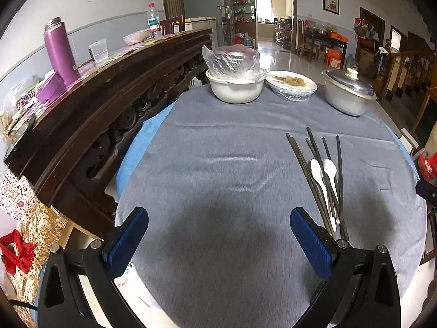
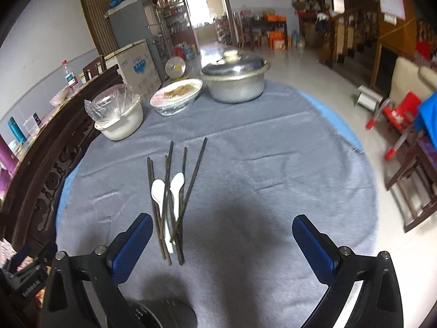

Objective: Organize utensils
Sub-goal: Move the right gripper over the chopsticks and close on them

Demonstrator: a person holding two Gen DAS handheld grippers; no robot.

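The round table (image 2: 273,142), under a grey cloth, carries a lidded metal pot (image 2: 235,82) and two covered bowls at the far side, and nearer, a crossed heap of dark chopsticks (image 2: 188,180) with two white spoons (image 2: 158,191) lying among them. The left gripper (image 1: 218,235) and right gripper (image 2: 222,237) both stand with jaws wide apart and empty above the cloth, so sorting appears not yet begun; the next move likely calls for closing on one spoon or chopstick without dragging its neighbours. No label is legible.

The near and middle grey tablecloth (image 1: 218,164) lies bare; a loose bundle of dark chopsticks and two white plastic spoons (image 2: 169,199) blocks one strip, with a white ceramic pot (image 1: 232,88), wrapped dish (image 1: 291,84) and lidded metal pot (image 1: 348,93) lining the far edge
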